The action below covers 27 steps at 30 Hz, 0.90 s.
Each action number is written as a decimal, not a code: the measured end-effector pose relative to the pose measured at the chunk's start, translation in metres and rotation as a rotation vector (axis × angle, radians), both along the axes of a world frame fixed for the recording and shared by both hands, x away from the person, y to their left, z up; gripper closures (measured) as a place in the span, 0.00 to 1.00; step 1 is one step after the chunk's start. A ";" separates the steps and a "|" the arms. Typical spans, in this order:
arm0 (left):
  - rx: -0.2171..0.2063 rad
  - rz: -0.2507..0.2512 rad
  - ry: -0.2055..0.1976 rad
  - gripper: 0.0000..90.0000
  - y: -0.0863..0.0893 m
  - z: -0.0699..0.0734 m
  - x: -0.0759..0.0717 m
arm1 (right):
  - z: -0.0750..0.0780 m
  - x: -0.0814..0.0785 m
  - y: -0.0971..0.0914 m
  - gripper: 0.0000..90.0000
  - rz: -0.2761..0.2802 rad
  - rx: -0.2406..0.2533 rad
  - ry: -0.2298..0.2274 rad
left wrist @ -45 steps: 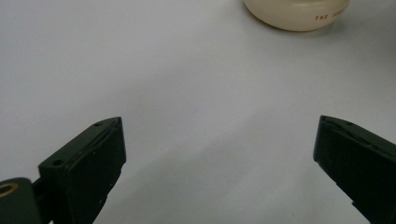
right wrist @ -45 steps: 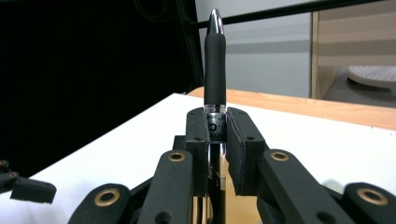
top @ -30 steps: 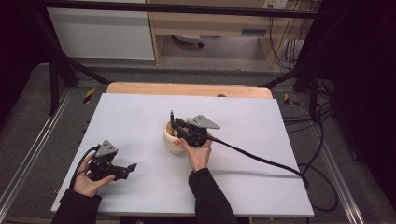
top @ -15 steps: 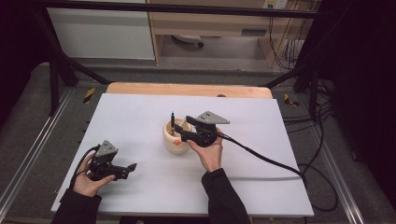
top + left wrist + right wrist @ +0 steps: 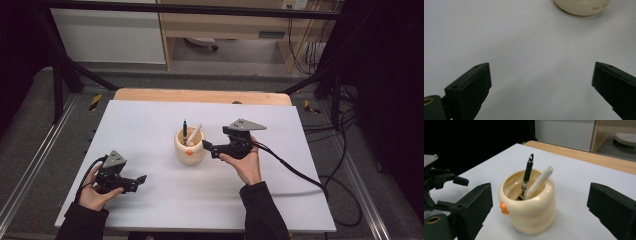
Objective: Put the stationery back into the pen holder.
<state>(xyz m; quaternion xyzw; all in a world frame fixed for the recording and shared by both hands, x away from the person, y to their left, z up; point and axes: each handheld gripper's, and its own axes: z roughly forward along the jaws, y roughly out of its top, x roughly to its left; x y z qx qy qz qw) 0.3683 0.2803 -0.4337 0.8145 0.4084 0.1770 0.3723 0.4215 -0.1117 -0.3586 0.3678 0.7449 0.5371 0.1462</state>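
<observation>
Standing wide after just opening, with nothing between its jaws, the right gripper [image 5: 208, 148] sits beside the cup [image 5: 189, 145] mid-table, where both pens [image 5: 527, 177] stand. The left gripper [image 5: 140, 181] rests wide and empty. Dropping off looks finished; next comes retreating clear.

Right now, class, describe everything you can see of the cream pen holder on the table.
The pen holder is a glossy, cream-coloured pot, ceramic by its look, with a bulging, ringed body, a small orange knob on one side and small red lettering near its base. It stands upright on the white table, near the middle. Inside lean a black pen and a white pen, both resting against its rim. No gripper touches it.
</observation>
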 end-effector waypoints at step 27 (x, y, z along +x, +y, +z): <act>-0.011 -0.007 0.005 0.02 -0.001 -0.002 -0.001 | -0.057 -0.035 -0.098 0.01 0.003 -0.159 0.122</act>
